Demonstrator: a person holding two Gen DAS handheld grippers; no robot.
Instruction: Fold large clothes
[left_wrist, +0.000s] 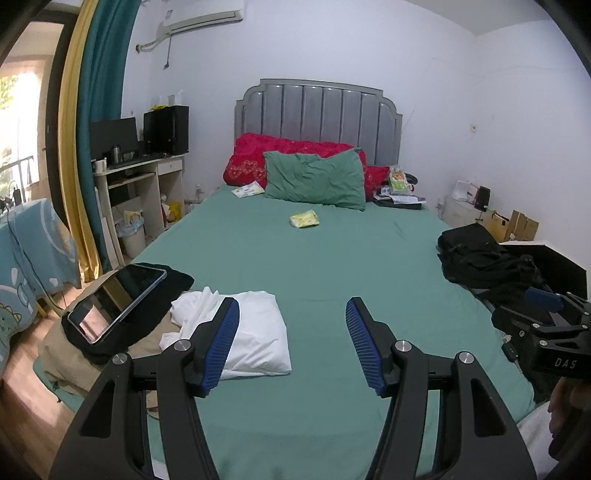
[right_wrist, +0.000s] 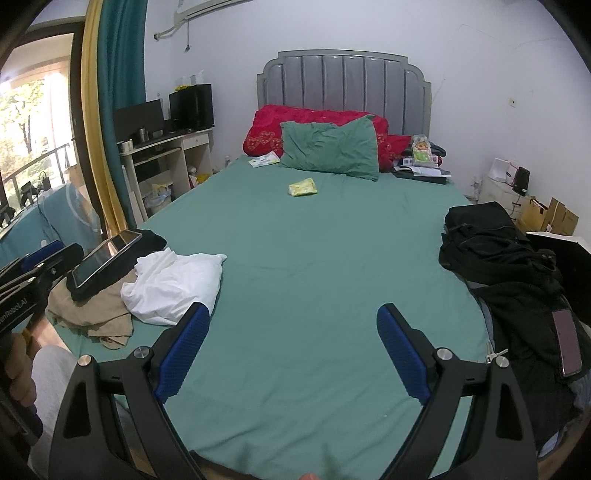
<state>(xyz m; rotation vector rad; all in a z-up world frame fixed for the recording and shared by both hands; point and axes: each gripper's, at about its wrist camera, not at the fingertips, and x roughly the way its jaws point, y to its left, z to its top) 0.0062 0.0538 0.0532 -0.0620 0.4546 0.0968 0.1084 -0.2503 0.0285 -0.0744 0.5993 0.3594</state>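
A crumpled white garment lies on the green bed sheet at the near left; it also shows in the right wrist view. A tan garment lies beside it under a black cloth. A pile of black clothes sits at the right edge of the bed, also seen in the left wrist view. My left gripper is open and empty, just right of the white garment. My right gripper is open and empty above bare sheet.
A tablet rests on the black cloth at the left edge. A phone lies on the black pile. A green pillow, red quilt and a small yellow packet are farther up the bed. A desk stands left.
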